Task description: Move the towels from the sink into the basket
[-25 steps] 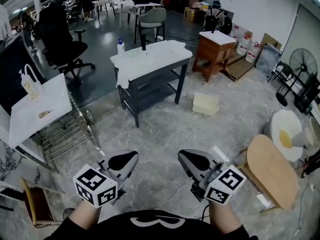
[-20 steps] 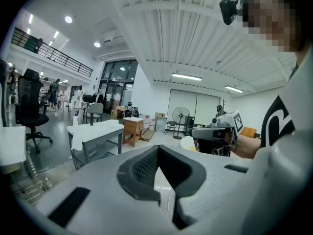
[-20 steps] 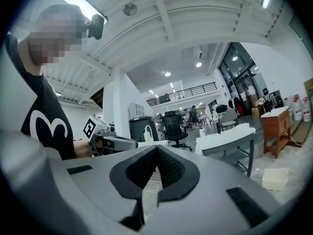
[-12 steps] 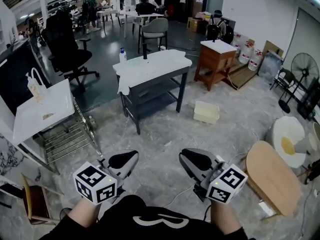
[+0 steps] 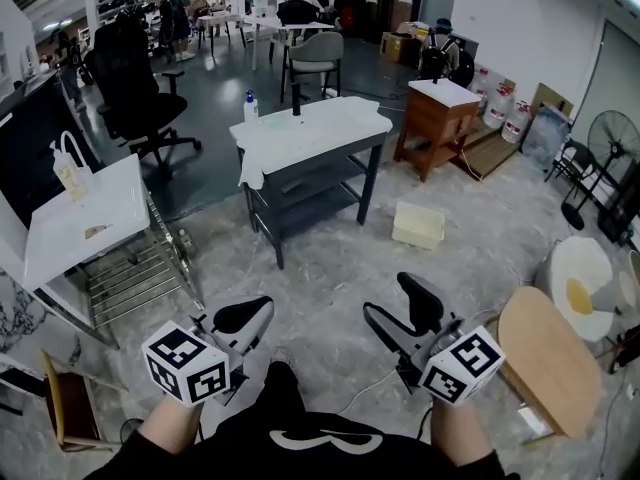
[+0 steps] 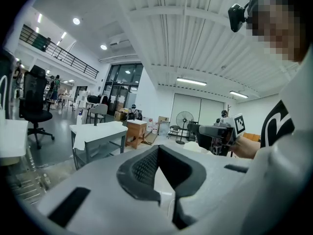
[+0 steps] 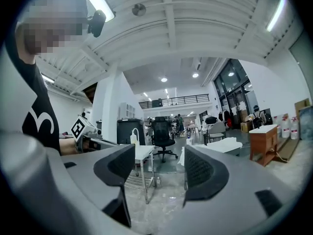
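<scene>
The task is not yet begun. The left tool (image 5: 243,317) is held shut and empty; the right tool (image 5: 393,301) is being opened on nothing. No towels are made out with certainty; the cloth-draped table (image 5: 312,130), well apart, is probably to be approached first.

Head view: both forearms (image 5: 172,430) run off the bottom edge at 6 o'clock, and the dark shirt (image 5: 300,438) hides the floor under it. At 12 o'clock a white cloth (image 5: 310,128) covers the grey worktop (image 5: 330,173). What lies on the worktop is too small to tell, as is the label on the bottle (image 5: 250,105). The people (image 5: 177,3) at 11 o'clock are too far off to make out. The round wooden top (image 5: 545,363) at 4 o'clock hides its own legs. In the left gripper view, the grey body of the left claw (image 6: 159,155) blocks the lower half.
</scene>
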Motion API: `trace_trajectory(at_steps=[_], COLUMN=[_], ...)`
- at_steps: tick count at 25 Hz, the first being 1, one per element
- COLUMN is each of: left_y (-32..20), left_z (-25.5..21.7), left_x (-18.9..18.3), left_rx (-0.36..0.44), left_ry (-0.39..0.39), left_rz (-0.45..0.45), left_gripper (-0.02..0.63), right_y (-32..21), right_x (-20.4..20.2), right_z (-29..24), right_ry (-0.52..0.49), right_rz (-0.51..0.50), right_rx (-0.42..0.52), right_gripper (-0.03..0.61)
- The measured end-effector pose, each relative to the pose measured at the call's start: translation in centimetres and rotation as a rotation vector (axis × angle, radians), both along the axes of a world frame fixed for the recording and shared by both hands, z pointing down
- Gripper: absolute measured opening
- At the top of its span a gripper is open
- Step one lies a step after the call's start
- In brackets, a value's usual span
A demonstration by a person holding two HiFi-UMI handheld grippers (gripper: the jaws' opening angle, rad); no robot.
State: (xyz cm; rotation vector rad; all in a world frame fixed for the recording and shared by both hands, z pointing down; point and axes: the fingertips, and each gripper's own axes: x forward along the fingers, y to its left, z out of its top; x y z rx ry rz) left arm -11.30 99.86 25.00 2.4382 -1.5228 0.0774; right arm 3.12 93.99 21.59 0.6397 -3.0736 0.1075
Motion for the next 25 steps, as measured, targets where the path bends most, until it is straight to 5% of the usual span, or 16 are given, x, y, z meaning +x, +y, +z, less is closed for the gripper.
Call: trace_trajectory(at_steps=[10, 19, 25], left_y=[-12.2, -27.1, -33.2], left_z=[3.8, 7.6, 10.0], left_x=[-11.8, -26.6, -33.1], left_rx=[-0.048, -0.139, -0.167], left_ry=[0.032, 0.107, 0.13], left_rz=[-0.049, -0.08, -0.103], left_gripper=[0.007, 0.007, 0.007], right_y=[-12.9, -27.9, -34.0], right_x=[-11.9, -27.4, -34.0], right_z=[3.7, 10.4, 11.5], right_ry=[0.068, 0.167, 0.227], right_rz=[-0.024, -0.032, -0.046], right_rx=[-0.049, -0.235, -0.22], right_gripper=[0.319, 0.319, 0.319])
